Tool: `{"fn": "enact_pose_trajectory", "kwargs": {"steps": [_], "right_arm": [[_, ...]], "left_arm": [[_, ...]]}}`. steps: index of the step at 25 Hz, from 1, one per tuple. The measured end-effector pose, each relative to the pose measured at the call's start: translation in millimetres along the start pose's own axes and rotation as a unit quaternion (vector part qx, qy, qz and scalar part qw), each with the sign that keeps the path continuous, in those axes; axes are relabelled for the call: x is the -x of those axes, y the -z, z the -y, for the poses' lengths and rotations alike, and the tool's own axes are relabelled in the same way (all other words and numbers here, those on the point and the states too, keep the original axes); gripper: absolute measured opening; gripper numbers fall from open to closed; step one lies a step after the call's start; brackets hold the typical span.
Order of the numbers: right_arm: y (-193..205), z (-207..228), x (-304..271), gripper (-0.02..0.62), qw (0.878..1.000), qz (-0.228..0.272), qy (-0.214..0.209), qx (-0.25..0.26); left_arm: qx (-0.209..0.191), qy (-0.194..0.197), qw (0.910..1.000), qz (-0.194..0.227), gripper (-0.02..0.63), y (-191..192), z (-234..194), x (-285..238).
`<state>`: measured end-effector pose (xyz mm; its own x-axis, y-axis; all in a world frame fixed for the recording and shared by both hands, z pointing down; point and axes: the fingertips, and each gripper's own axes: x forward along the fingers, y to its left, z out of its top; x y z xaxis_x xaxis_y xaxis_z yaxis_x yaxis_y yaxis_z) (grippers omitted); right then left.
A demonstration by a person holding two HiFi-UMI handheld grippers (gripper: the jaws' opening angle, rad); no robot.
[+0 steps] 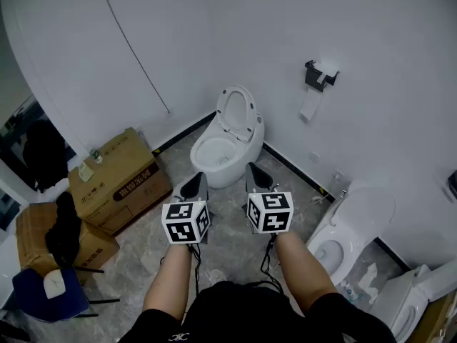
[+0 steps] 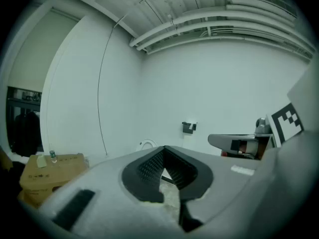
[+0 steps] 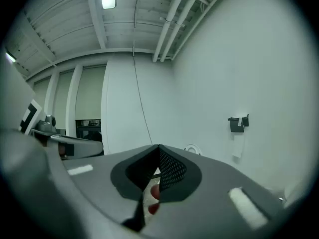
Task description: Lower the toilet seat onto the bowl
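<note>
Your left hand-held gripper (image 1: 198, 179) and right hand-held gripper (image 1: 253, 170) are both clenched on nothing, just in front of the toilet bowl (image 1: 214, 156). Only the head view shows that bowl, with the toilet seat (image 1: 235, 109) raised upright behind it. Left of the bowl, a closed cardboard box (image 1: 118, 177) carries a small bottle (image 1: 95, 155).

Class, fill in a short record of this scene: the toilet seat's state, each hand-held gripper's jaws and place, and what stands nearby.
Toilet seat: raised, not on the bowl
Left hand-held gripper: jaws together, empty, short of the bowl
Right hand-held gripper: jaws together, empty, short of the bowl
Left of toilet: cardboard boxes
On wall: paper holder
Right: second toilet
</note>
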<state>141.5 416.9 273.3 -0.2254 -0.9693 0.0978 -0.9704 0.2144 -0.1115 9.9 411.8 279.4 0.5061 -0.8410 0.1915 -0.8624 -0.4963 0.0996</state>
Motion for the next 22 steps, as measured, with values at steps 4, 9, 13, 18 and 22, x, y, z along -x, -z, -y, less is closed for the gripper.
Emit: {"fn": "enact_pose_trajectory", "kwargs": {"steps": [4,9,13,18,22], "right_arm": [[1,2,-11,0.003,1.000,-0.003,0.004,0.000],[4,2,-27,0.004,1.000,-0.009,0.006,0.007],[1,0,-42,0.005,1.000,-0.007,0.001,0.001],[-7,-10,-62,0.005,1.000,0.001,-0.006,0.011],[-10,-20,-82,0.005,1.000,0.001,0.000,0.016]], "left_arm": [[-0.009,0.000,1.0000,-0.003,0.008,-1,-5,-12],[-0.009,0.004,0.9999,-0.009,0.008,0,-14,-25],[-0.011,0.006,0.9999,-0.008,0.008,-5,-24,-36],[-0.013,0.009,0.9999,-0.006,0.008,-11,-43,-48],[-0.012,0.013,0.9998,-0.007,0.008,-13,-65,-55]]}}
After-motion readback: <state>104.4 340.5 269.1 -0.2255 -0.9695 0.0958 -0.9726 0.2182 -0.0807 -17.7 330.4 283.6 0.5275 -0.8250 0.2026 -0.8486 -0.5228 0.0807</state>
